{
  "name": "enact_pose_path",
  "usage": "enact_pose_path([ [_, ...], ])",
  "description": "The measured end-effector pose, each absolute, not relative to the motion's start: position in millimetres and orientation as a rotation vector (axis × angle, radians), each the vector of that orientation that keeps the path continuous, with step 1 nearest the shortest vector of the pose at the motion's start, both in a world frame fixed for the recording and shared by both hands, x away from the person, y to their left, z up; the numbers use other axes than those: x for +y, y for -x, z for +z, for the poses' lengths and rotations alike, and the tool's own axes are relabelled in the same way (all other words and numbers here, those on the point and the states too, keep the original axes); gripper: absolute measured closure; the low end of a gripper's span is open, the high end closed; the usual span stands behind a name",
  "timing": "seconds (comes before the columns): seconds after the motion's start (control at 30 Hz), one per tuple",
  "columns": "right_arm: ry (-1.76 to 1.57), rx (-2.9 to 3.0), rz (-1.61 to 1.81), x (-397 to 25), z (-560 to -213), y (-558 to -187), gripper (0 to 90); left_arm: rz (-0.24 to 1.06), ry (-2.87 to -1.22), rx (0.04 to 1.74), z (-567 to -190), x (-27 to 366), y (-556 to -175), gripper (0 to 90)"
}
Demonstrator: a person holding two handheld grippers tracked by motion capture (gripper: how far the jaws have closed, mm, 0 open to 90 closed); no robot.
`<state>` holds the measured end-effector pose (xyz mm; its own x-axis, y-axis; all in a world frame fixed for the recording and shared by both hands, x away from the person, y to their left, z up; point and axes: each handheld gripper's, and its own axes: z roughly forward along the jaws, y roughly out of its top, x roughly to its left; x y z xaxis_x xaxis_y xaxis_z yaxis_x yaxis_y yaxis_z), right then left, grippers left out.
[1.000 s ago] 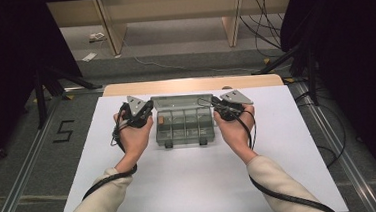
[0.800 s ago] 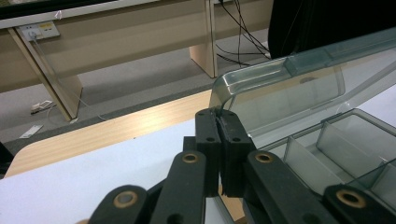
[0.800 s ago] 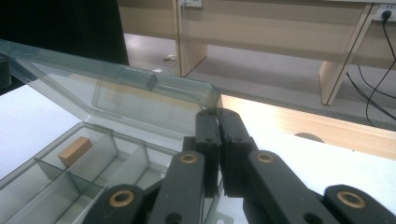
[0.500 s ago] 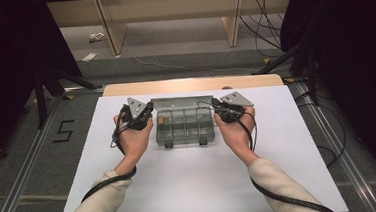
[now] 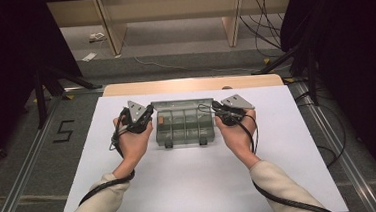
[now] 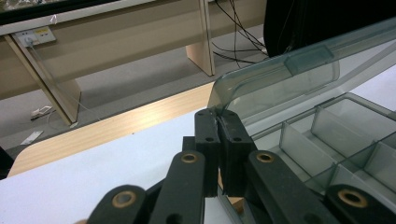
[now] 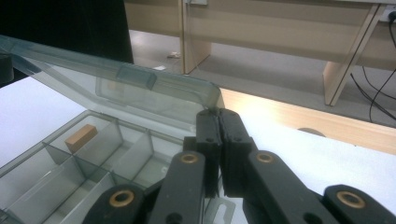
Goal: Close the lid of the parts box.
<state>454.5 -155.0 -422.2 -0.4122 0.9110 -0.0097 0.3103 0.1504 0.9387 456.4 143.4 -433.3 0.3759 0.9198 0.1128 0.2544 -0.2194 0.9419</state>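
Two hand-held grippers, left (image 5: 144, 115) and right (image 5: 220, 110), each pinch a corner of the raised clear lid (image 7: 140, 84). Half the box (image 5: 183, 126) lies hidden beneath it; one small wooden block (image 7: 80, 137) shows inside.

Room around my box

My left gripper (image 5: 149, 112) and right gripper (image 5: 216, 108) pinch the raised lid (image 6: 280, 79), which blocks the way from behind. The front of the box (image 5: 185, 128) is open, and the white table (image 5: 191, 186) near me is bare.
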Motion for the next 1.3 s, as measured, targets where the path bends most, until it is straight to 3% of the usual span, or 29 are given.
enact_pose_path([
  [0.73,-1.127,1.888,1.262,-161.4,-432.2,-441.1,84.0,0.839,-1.758,1.04,-445.9,147.4,-441.7,82.4],
  [1.03,-1.089,1.939,1.234,-164.6,-439.2,-436.9,76.1,0.798,-1.797,1.055,-450.6,153.0,-436.0,75.6],
  [1.3,-1.078,1.999,1.234,-171.0,-444.8,-436.0,66.2,0.69,-1.868,1.053,-448.3,154.3,-432.4,61.7],
])
